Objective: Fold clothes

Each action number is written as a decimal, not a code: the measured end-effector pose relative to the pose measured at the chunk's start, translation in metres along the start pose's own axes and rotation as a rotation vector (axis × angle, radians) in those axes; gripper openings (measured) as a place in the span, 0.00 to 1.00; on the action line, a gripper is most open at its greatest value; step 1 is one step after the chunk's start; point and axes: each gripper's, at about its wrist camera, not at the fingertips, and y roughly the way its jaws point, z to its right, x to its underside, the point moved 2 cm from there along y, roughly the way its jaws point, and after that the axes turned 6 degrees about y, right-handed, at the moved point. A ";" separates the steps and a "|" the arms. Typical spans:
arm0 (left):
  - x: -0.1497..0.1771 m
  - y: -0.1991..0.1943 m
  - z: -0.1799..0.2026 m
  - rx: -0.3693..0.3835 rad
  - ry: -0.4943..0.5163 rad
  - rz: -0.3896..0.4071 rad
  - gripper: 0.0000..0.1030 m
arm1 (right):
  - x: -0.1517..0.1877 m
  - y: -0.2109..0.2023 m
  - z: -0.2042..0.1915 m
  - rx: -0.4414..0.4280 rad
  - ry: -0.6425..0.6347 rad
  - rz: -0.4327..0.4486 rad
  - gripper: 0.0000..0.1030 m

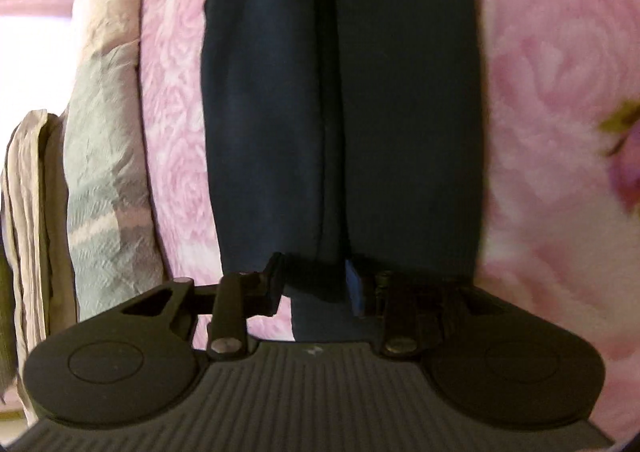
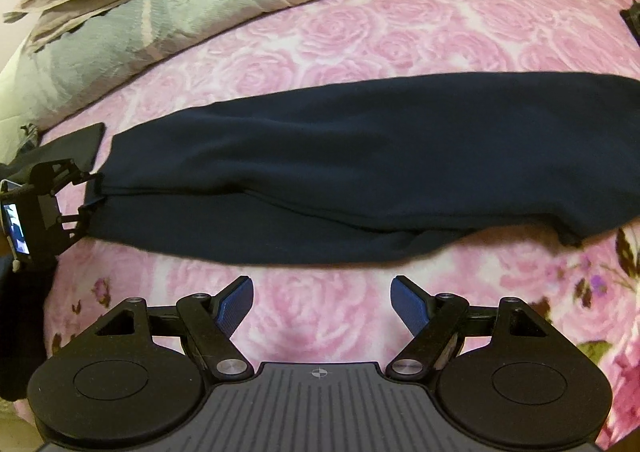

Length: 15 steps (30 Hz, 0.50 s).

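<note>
Navy garment [image 2: 320,172] in left tool [image 1: 316,284]

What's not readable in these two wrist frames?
- Navy garment: type unclear; right wrist view cuts its right end at the frame edge, left wrist view cuts its far end at the top.
- Left gripper: fabric covers its fingertips in its own view.
- Small lit screen on that gripper's mount: too small to read, right wrist view.
- Right gripper: open over the pink blanket.
</note>
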 end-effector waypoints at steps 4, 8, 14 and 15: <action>0.017 -0.022 -0.016 -0.053 -0.094 0.006 0.09 | 0.001 0.001 -0.001 0.011 0.027 -0.012 0.76; 0.033 -0.059 -0.013 -0.060 -0.174 0.003 0.08 | -0.002 -0.002 -0.011 0.002 0.007 -0.001 0.76; 0.031 -0.046 0.034 0.029 -0.175 -0.011 0.08 | -0.001 0.012 -0.023 -0.007 -0.007 -0.036 0.76; 0.033 -0.044 0.035 0.032 -0.182 -0.012 0.08 | -0.001 0.013 -0.025 -0.008 -0.020 -0.041 0.76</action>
